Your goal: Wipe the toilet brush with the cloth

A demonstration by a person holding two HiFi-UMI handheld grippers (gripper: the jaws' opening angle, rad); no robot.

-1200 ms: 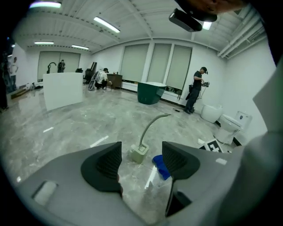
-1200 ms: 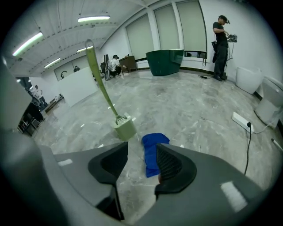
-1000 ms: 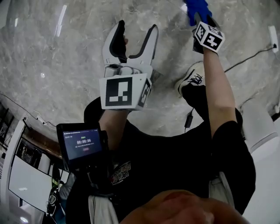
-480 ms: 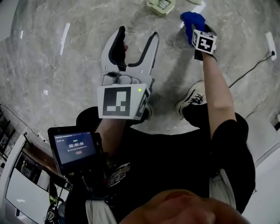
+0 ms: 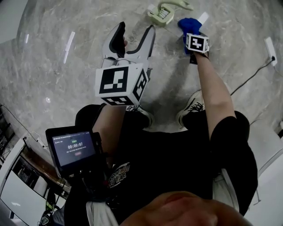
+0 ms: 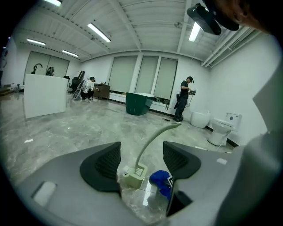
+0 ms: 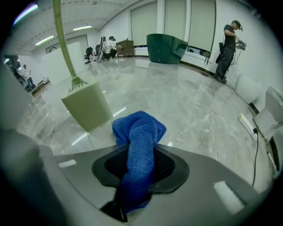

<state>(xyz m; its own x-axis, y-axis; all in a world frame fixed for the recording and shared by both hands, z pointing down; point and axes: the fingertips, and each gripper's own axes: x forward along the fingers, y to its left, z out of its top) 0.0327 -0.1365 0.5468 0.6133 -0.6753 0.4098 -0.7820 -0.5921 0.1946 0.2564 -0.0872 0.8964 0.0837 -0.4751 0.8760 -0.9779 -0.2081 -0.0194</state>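
A pale green toilet brush stands in its square holder [image 5: 164,12] on the marble floor, its curved handle [image 6: 152,141] rising up and to the right. Just right of the holder lies the blue cloth [image 5: 187,25], with my right gripper [image 5: 191,32] pointing steeply down onto it. That gripper's jaws are closing, and in the right gripper view the cloth [image 7: 140,141] is pinched between the pads. The holder [image 7: 87,106] stands close on its left. My left gripper [image 5: 135,28] hovers open short of the holder [image 6: 134,174], with nothing between its fingers.
The person's two shoes [image 5: 191,111] stand on the floor below the grippers. A cable [image 5: 252,75] runs to a white power strip [image 5: 269,46] at right. A chest-mounted screen [image 5: 74,148] shows low left. Toilets [image 6: 219,130], a green tub [image 6: 138,103] and people stand far off.
Both grippers have moved down and forward toward the brush holder, which has come into the head view. The right gripper, with the blue cloth, has sunk to the floor beside the holder.
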